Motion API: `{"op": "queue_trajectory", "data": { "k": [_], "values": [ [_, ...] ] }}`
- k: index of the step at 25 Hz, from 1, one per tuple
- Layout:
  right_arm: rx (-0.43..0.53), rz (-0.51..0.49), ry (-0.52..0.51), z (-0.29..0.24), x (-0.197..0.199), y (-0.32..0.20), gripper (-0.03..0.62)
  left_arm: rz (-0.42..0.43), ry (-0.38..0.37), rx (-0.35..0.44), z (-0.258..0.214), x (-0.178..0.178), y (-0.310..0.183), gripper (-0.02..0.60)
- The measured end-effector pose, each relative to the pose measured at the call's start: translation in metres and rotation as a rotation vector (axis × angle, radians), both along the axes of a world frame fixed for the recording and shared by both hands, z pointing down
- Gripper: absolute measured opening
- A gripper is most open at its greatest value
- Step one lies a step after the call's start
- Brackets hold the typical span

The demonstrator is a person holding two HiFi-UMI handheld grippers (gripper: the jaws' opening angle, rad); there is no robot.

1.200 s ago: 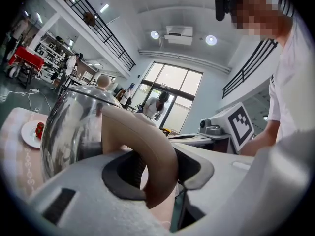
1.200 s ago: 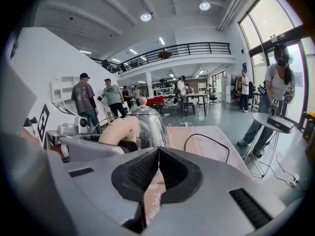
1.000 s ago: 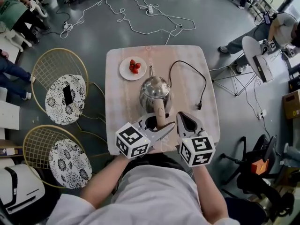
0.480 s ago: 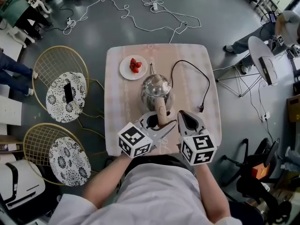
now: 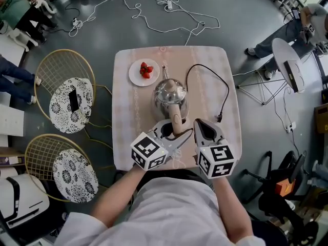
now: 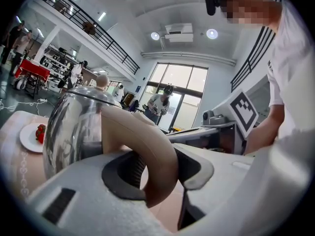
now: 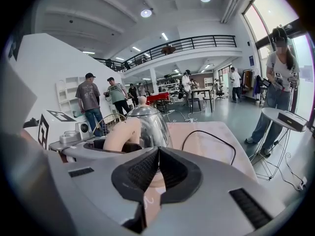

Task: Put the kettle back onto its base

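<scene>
The kettle [image 5: 169, 94] handle [image 5: 177, 121] sits between the left gripper's [image 5: 171, 132] jaws, with the plate [image 5: 144, 72] farther ahead-left. The cable [image 5: 219, 118] lies ahead of the right gripper [image 5: 205, 129].

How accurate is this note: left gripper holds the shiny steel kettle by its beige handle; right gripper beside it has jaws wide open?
One error: the jaws of the right gripper are shut together, empty, not wide open; the right gripper view shows it. The left gripper does hold the shiny steel kettle by its beige handle.
</scene>
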State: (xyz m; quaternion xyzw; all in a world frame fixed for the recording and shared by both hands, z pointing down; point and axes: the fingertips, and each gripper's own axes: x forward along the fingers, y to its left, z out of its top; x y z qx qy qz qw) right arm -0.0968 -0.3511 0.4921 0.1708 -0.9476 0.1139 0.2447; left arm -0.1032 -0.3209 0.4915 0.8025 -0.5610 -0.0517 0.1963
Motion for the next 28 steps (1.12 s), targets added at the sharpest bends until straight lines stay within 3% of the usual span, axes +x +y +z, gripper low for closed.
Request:
{"op": "queue_trajectory", "data": {
  "k": [28],
  "values": [
    [-0.001, 0.035, -0.013, -0.001, 0.002, 0.001, 0.005, 0.039, -0.098, -0.065, 0.023, 0.005, 0.002, 0.158]
  ]
}}
